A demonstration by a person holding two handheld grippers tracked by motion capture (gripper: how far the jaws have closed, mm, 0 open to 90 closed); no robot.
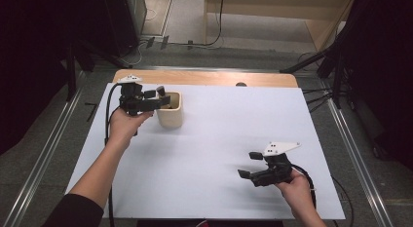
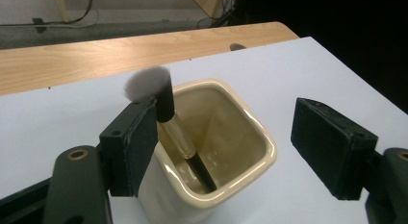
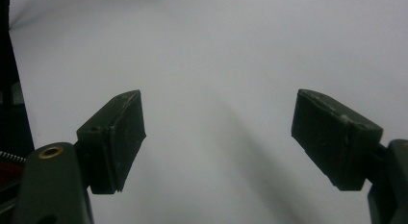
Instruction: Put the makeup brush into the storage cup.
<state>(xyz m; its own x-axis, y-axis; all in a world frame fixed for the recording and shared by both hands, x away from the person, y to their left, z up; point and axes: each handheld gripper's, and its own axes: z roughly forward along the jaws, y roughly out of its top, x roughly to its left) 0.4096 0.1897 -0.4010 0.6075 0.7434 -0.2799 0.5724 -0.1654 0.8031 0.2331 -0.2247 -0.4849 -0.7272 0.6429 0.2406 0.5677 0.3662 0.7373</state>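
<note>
- Brush stands tilted in the cream cup, near my desk's far left corner.
- Left gripper: jaws spread, one touching the brush.
- Right gripper: jaws spread, empty, near the right edge.

The brush handle's lower end is hidden inside the cup between the left tongs; the cup's base is cut off below.
</note>
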